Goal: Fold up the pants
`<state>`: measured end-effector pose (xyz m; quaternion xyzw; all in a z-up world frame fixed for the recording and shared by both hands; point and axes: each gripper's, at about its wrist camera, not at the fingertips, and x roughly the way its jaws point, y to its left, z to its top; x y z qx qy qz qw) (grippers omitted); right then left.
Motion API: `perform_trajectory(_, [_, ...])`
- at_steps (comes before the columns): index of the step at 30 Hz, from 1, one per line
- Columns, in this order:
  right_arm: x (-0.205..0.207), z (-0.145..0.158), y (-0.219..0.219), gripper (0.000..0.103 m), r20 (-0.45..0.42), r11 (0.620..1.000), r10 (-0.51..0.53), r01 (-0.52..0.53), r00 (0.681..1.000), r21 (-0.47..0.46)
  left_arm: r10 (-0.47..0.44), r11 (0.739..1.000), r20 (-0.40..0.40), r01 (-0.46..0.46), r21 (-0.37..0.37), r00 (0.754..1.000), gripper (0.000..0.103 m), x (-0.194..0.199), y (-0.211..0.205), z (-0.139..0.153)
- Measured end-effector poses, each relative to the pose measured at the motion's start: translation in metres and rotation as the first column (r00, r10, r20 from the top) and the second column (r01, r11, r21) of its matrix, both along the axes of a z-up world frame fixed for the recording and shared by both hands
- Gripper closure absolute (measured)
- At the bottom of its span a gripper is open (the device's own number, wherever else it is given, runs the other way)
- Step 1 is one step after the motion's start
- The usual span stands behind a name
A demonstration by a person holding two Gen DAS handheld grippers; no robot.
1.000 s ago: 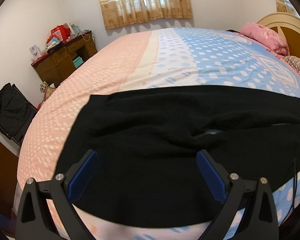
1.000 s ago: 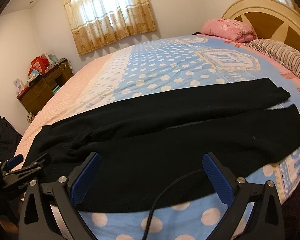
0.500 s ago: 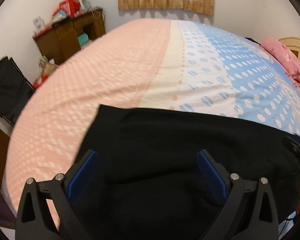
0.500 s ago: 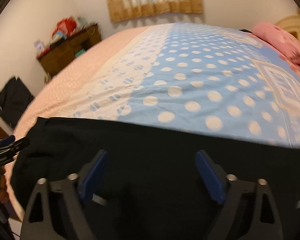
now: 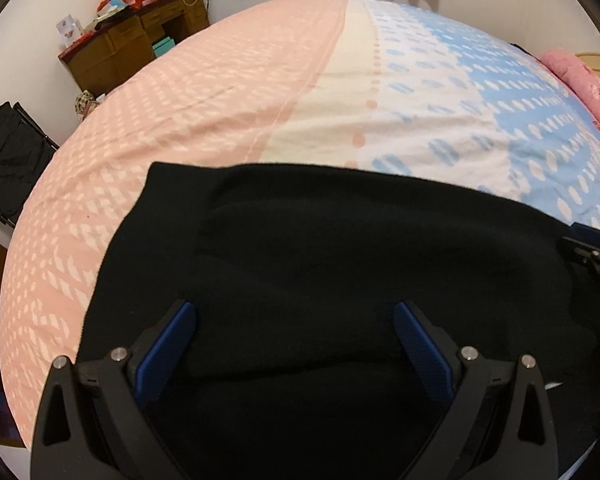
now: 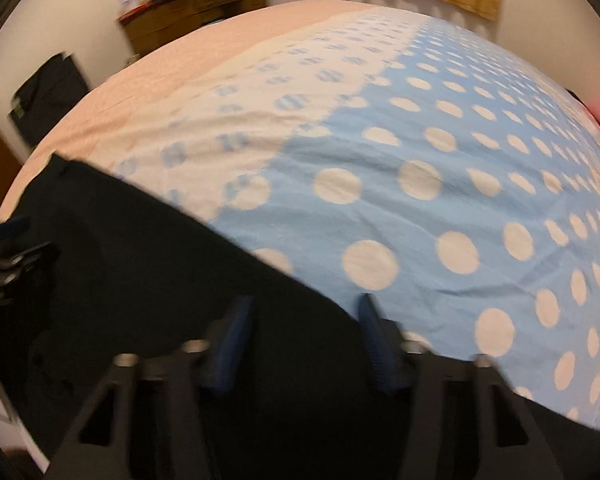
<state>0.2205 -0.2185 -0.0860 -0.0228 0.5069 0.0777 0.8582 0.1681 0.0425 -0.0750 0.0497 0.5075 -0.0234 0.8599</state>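
Right now my left tool (image 5: 294,332) hangs spread wide over the black pants (image 5: 340,264), its blue pads (image 5: 420,344) apart with only flat cloth below them. My right tool (image 6: 302,334) has just been closing; its jaws stand narrowed with the pants' far edge between them, though blur keeps me from telling whether the pads press the cloth. The pants lie spread along the near side of the bed (image 5: 260,80), on its pink, cream and blue dotted cover. Beyond stands a cluttered wooden desk (image 5: 132,40).
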Motion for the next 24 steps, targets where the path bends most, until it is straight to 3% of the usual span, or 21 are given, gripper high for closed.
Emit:
perform_trajectory(1, [-0.001,0.001,0.003,0.075,-0.006,1.000,0.019,-0.019,1.000,-0.009,0.003,1.000,0.000,-0.003,0.001,1.000,0.002,-0.001,0.001,-0.001])
perform_trajectory(2, [-0.002,0.002,0.008,0.090,-0.013,0.999,0.037,-0.037,0.999,-0.019,0.003,1.000,0.000,-0.003,-0.001,1.000,0.002,-0.001,0.001,0.000])
perform_trajectory(4, [-0.006,0.005,0.018,0.097,-0.019,0.996,0.050,-0.051,0.999,-0.074,0.002,1.000,0.006,-0.002,-0.012,1.000,0.002,-0.006,0.004,0.005])
perform_trajectory(6, [-0.013,0.012,0.026,0.097,0.006,0.992,0.055,-0.054,0.998,-0.118,-0.005,0.999,0.022,0.006,-0.032,1.000,0.002,-0.013,0.008,0.013])
perform_trajectory(9, [-0.035,0.039,0.032,0.098,0.094,0.994,0.047,-0.038,0.994,-0.101,0.000,0.998,0.055,0.003,-0.062,0.998,0.002,-0.027,0.022,0.025])
perform_trajectory(15, [-0.119,0.082,0.062,0.098,0.241,0.988,0.124,-0.097,0.963,-0.118,0.052,0.992,0.079,-0.043,-0.121,0.995,0.002,-0.058,0.066,0.031])
perform_trajectory(19, [-0.167,0.073,0.081,0.098,0.253,0.992,0.123,-0.110,0.960,-0.065,0.068,0.989,0.085,-0.056,-0.135,0.994,0.001,-0.072,0.084,0.032])
perform_trajectory(24, [-0.206,0.029,0.104,0.097,0.226,0.993,0.113,-0.103,0.968,-0.055,0.074,0.978,0.123,-0.048,-0.203,0.990,0.001,-0.071,0.087,0.055])
